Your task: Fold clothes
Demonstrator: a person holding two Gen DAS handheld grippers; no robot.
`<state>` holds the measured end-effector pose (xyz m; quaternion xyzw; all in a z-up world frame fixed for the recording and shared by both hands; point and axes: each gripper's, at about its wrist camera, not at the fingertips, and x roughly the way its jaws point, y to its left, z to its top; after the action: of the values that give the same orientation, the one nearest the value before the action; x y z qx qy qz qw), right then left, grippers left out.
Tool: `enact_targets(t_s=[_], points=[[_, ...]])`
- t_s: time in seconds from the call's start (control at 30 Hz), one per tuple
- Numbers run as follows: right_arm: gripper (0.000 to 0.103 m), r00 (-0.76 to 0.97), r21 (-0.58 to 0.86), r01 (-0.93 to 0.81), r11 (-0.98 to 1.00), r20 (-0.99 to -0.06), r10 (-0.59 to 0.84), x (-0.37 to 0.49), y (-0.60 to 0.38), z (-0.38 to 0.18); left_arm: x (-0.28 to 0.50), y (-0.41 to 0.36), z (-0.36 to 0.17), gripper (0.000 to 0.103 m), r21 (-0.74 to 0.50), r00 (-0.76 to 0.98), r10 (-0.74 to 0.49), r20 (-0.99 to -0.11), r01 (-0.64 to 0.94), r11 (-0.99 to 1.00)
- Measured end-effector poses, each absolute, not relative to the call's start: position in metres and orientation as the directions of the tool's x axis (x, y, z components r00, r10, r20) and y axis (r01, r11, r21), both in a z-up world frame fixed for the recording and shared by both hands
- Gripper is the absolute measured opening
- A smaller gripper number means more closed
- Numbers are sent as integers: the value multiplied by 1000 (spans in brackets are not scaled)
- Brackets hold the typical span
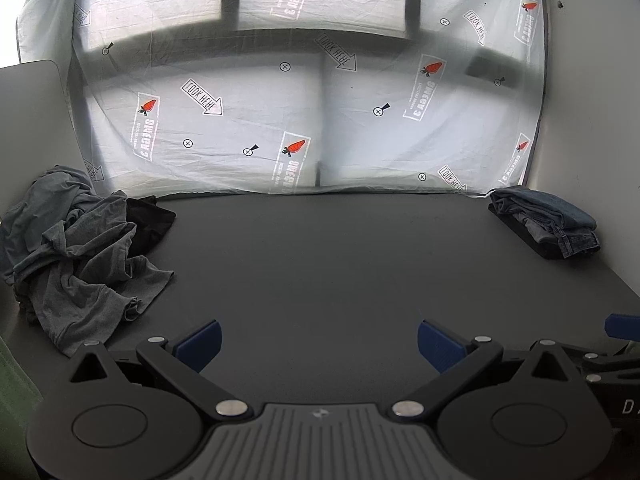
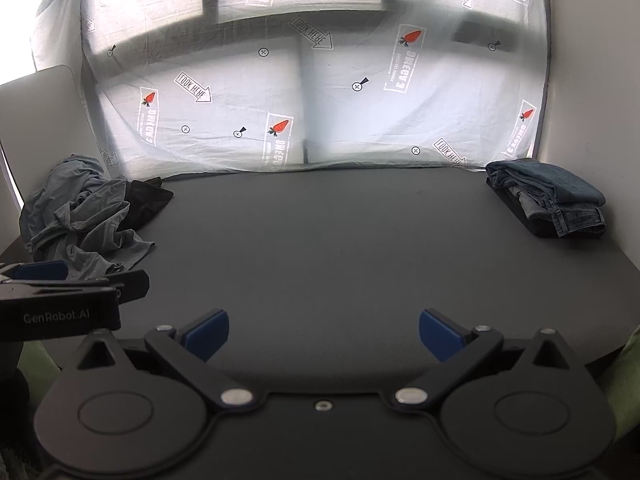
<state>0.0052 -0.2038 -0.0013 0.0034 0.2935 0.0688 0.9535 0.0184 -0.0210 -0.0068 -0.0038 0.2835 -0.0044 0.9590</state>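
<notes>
A crumpled heap of grey shirts (image 1: 72, 256) (image 2: 84, 220) lies at the left of the dark table (image 1: 320, 264) (image 2: 340, 248), with a black garment (image 1: 150, 220) (image 2: 146, 200) tucked behind it. Folded blue jeans (image 1: 548, 216) (image 2: 552, 196) sit stacked at the far right corner. My left gripper (image 1: 319, 342) hovers over the near table edge, open, nothing between its blue pads. My right gripper (image 2: 324, 334) is likewise open and empty. In the right wrist view the left gripper shows from the side (image 2: 60, 280), near the grey heap.
A translucent white sheet (image 1: 280, 100) (image 2: 280, 80) printed with carrots and arrows hangs behind the table. A grey panel (image 1: 32, 120) (image 2: 40, 120) stands at the left. Something green (image 2: 624, 380) shows at the lower right edge.
</notes>
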Motion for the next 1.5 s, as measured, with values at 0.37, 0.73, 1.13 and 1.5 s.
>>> enact_targets(t_s=[0.37,0.73,1.13,1.5], points=[[103,862,154,-89,984,-484,154,81,-243,-12,108,-27,-24,103,-109,810,-62,-583,-3,994],[99,767,107,-246,963,-587,261,246,-252,-37,225,6,-40,103,-317,653,-60,-755,-283,905],[61,602,82,-513,855,-676,426,341,-133,-55,264,134,-43,102,-209,623,211,-753,-531,821],[18,417,102,-731,675,-716,560,418,106,-71,286,364,-122,100,-179,464,388,-796,-794,581]])
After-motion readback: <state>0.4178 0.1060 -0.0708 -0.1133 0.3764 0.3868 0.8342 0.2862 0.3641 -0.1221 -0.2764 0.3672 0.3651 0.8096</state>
